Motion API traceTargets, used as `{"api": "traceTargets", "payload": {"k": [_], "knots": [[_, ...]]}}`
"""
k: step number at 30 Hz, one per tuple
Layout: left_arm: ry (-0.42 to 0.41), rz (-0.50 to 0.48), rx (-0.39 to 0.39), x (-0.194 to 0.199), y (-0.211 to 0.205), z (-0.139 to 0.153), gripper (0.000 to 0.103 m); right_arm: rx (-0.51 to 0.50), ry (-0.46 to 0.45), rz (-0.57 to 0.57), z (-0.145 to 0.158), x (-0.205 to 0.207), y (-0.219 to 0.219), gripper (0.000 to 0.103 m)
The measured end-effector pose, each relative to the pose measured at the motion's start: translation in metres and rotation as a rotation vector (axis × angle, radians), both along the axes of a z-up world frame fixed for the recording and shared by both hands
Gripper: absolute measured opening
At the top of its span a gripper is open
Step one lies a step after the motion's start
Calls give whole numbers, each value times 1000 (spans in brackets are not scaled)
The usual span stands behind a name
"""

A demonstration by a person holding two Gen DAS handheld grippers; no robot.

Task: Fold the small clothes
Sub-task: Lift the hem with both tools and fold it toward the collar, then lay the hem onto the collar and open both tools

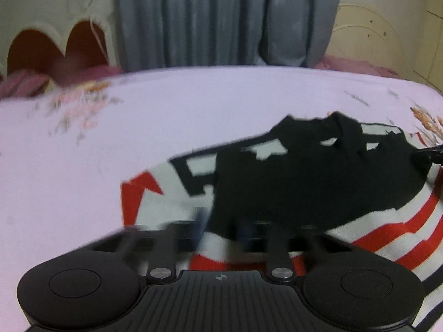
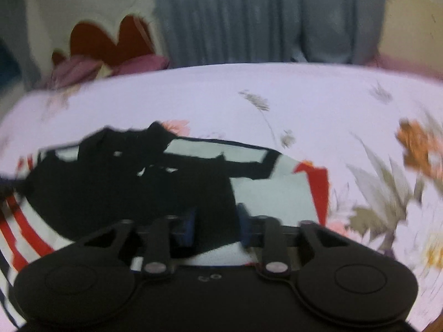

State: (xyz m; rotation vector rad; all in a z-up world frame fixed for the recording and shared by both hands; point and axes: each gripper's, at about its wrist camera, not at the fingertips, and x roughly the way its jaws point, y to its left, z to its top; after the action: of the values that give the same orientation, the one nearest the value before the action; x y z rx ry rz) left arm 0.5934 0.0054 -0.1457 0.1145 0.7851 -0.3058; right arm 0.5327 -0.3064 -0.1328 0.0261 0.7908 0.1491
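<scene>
1. Left wrist view: the left tongs (image 1: 218, 228) sit low over a small garment (image 1: 304, 182) in black, white and red that lies spread on the bed (image 1: 83, 171), toward its near right part.
2. The blue pads are smeared by blur, and black cloth lies across the gap between them. The left tongs are drawn closed; whether they pinch that cloth I cannot tell.
3. The right tongs (image 1: 427, 155) poke in at the right edge, at the garment's far side.
4. A grey curtain (image 1: 221, 19) hangs beyond the bed's far edge.
5. Right wrist view: the right tongs (image 2: 216, 227) hover over the same garment (image 2: 124, 182), which lies on the bed (image 2: 304, 105) toward its near left part.
6. A strip of black cloth runs between the two blue pads (image 2: 189, 225); the picture shows a gap there, yet the right tongs read as nearly closed, seemingly pinching the garment.
</scene>
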Motion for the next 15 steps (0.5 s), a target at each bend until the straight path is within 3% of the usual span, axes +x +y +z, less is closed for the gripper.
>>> {"api": "traceTargets", "payload": {"k": [4, 8, 13, 15], "knots": [[-120, 59, -76, -11, 16, 22, 4, -62, -114, 0, 19, -9, 9, 7], [-156, 99, -89, -2, 21, 27, 4, -50, -203, -55, 31, -6, -4, 7], [-40, 155, -44, 27, 15, -9, 4, 0, -89, -137, 2, 20, -21, 7], [-50, 156, -18, 30, 11, -18, 4, 3, -69, -155, -11, 23, -23, 7]]}}
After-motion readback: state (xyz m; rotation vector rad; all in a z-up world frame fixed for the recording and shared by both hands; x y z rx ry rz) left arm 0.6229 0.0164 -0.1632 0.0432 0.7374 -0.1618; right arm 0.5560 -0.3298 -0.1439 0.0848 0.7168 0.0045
